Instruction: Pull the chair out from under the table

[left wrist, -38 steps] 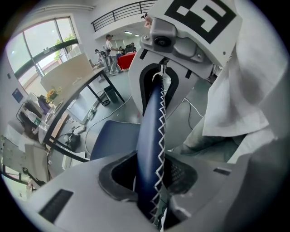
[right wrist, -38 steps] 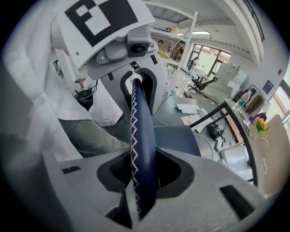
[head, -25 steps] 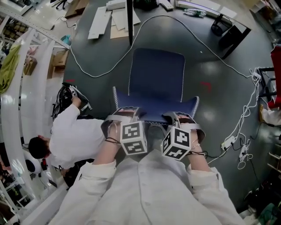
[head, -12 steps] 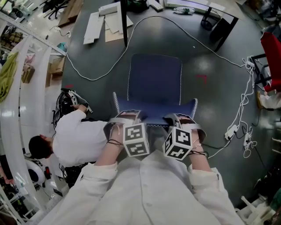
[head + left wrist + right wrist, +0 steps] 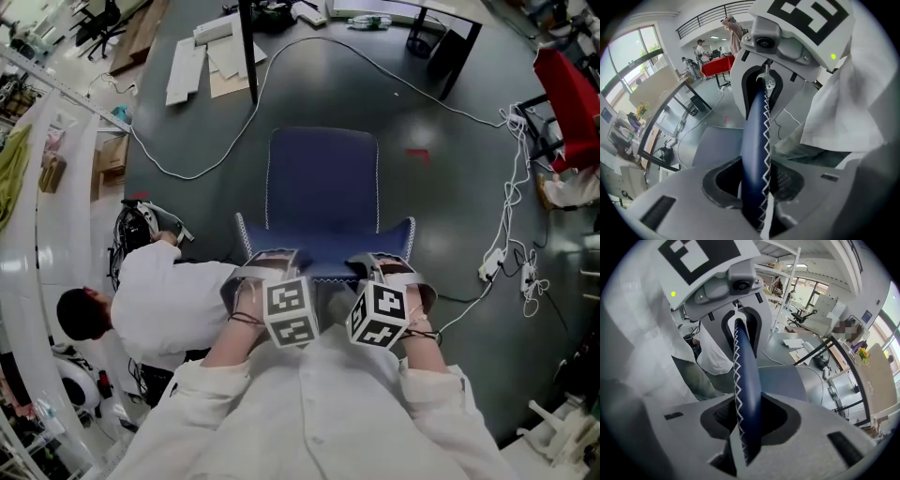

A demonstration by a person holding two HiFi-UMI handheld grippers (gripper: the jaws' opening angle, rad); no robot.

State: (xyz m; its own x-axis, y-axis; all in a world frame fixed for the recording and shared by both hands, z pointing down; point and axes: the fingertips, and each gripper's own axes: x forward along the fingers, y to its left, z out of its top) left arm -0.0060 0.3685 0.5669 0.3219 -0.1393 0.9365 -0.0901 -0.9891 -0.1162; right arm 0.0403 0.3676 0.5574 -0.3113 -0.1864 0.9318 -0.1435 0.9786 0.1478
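Observation:
A dark blue chair with white zigzag stitching stands on the grey floor, its seat in the middle of the head view and its backrest top edge nearest me. My left gripper is shut on the left part of that edge and my right gripper on the right part. In the left gripper view the backrest edge runs between the jaws to the other gripper; the right gripper view shows the same edge. A black table leg stands beyond the chair at the top.
A person in white crouches on the floor just left of the chair. White cables loop over the floor, with a power strip at the right. A red chair is far right; flat boards lie top left.
Both grippers and the chair have come back toward me together: the table leg and the boards at the top have slid farther away in the head view.

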